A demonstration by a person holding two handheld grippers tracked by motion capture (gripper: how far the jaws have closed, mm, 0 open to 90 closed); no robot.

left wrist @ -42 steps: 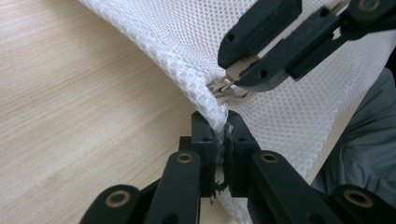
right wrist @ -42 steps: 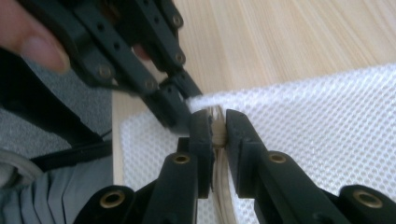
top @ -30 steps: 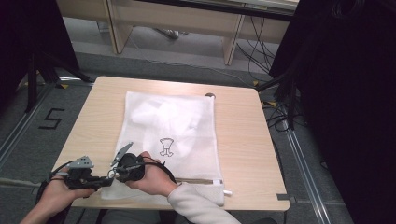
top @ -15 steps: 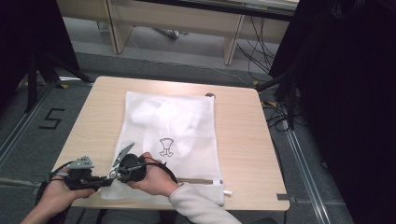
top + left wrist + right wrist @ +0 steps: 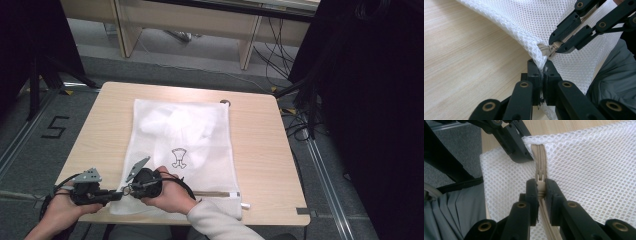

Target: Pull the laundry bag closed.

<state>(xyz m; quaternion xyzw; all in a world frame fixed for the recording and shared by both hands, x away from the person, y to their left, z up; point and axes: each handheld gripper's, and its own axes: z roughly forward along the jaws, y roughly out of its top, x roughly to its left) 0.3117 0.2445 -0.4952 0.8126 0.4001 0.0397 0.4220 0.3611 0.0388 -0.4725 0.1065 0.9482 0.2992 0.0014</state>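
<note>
A white mesh laundry bag [image 5: 185, 135] lies flat on the wooden table [image 5: 265, 150], with white cloth inside and a small dark print on it. Its beige zipper [image 5: 215, 194] runs along the near edge. My left gripper [image 5: 542, 68] is shut on the bag's near left corner, pinching the mesh [image 5: 529, 20] just below the zipper's end. My right gripper [image 5: 540, 182] is shut on the zipper pull [image 5: 540, 178], right at that corner, jaws facing the left gripper [image 5: 521, 152]. In the high view both grippers [image 5: 120, 194] [image 5: 131, 189] meet tip to tip at the table's near left edge.
The table's near edge runs just under both hands. A small dark round thing [image 5: 225, 102] sits at the bag's far right corner. The floor mark "5" [image 5: 55, 127] lies left of the table; cables [image 5: 295, 120] trail at the right.
</note>
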